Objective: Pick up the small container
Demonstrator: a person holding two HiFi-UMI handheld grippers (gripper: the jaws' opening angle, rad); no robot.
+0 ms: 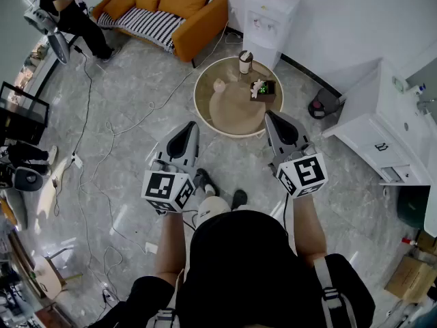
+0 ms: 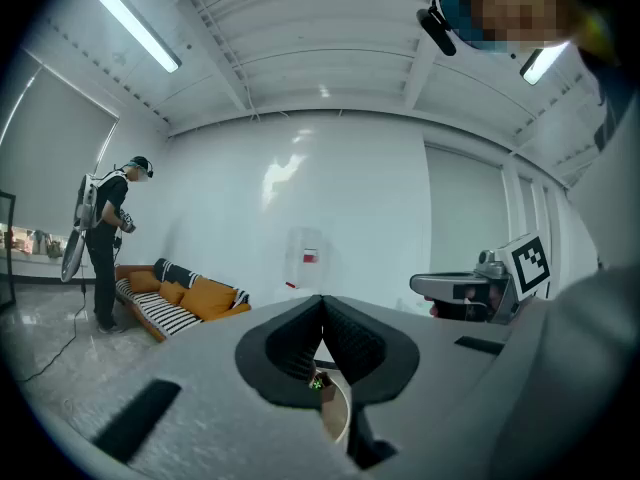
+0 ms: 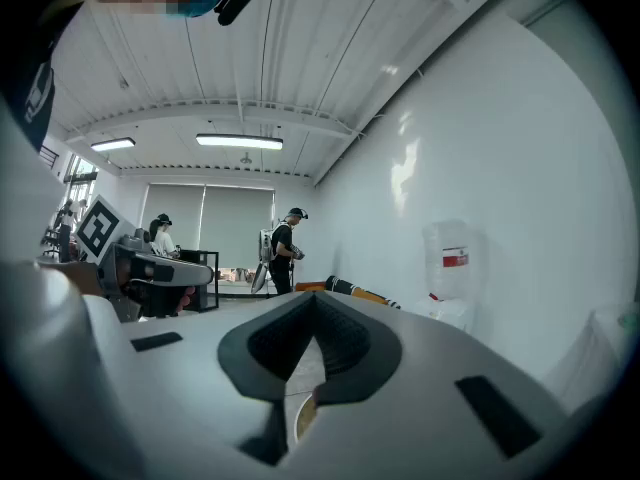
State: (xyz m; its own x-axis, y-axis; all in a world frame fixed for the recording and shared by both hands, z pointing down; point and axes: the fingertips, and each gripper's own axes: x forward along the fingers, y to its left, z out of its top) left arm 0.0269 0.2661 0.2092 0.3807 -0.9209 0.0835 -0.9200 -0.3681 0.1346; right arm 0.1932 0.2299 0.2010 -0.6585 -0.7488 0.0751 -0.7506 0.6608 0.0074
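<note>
A round wooden table (image 1: 205, 108) stands on the floor ahead of me. On its far rim sits a small cup-like container (image 1: 245, 61) with a dark lid. A little beige jar (image 1: 220, 85) and a black box with a white flower (image 1: 263, 87) stand nearer. My left gripper (image 1: 188, 126) hovers short of the table's near left edge, its jaws shut and empty. My right gripper (image 1: 271, 114) hangs over the near right rim, just short of the black box, also shut on nothing. In the left gripper view the pads (image 2: 300, 343) meet, and in the right gripper view the pads (image 3: 345, 343) touch too.
An orange sofa (image 1: 171, 9) and a white water dispenser (image 1: 270, 19) stand behind the table. A white cabinet (image 1: 386, 125) lies to the right, with a dark object (image 1: 322, 104) on the floor by it. Cables (image 1: 102, 149) trail across the floor at left. A person (image 1: 65, 9) stands far left.
</note>
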